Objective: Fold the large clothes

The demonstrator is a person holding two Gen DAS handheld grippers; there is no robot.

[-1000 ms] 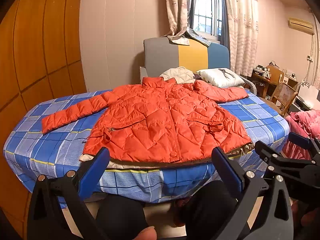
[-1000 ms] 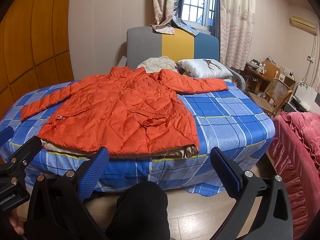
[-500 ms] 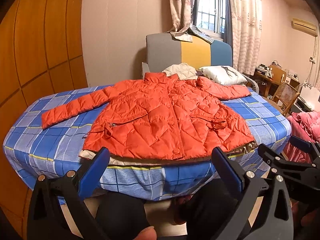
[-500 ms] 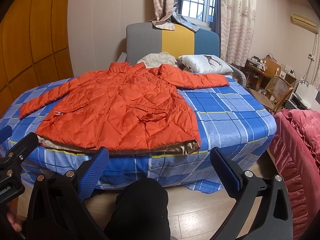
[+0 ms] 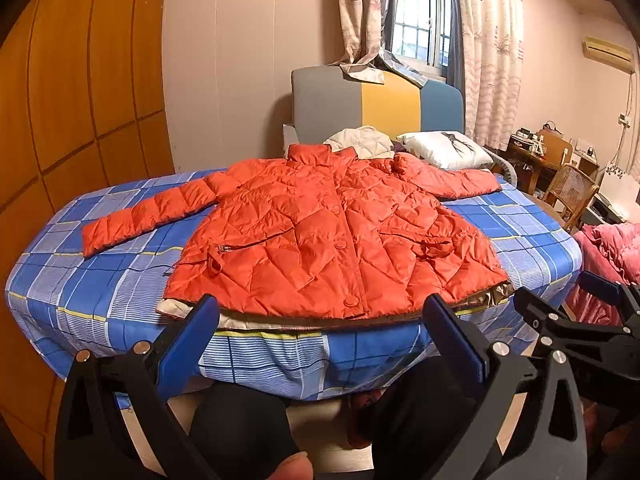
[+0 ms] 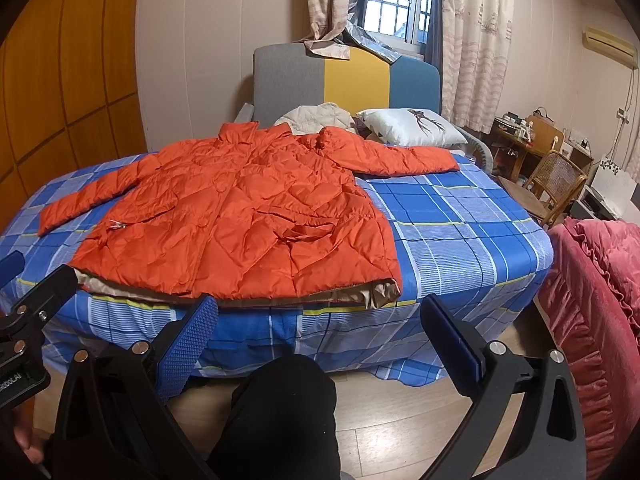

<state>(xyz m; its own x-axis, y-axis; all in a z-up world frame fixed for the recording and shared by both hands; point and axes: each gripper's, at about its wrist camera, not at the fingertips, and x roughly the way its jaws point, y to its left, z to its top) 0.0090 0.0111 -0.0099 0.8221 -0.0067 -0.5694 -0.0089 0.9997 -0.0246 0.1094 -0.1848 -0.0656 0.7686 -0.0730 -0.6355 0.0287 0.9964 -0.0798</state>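
An orange quilted jacket (image 5: 320,240) (image 6: 240,216) lies flat, front up, on the blue checked bed (image 5: 88,280) (image 6: 460,232), both sleeves spread out sideways. Its beige lining shows along the hem at the near edge. My left gripper (image 5: 322,320) hangs open just short of the hem, nothing between its blue pads. In the right wrist view my right gripper (image 6: 320,320) is open too, below the hem's right part. It also shows in the left wrist view as the right gripper (image 5: 568,312) at the right edge.
A white pillow (image 6: 412,128) and a cream garment (image 6: 316,116) lie by the headboard (image 6: 344,84). A pink quilt (image 6: 592,280) stands to the right, a wicker chair (image 6: 556,184) and desk beyond. A person's dark-clad knees (image 6: 288,408) are below the grippers, over wooden floor.
Both grippers have risen slightly and edged toward the bed, so the jacket sits lower and larger in view. Both stay open.
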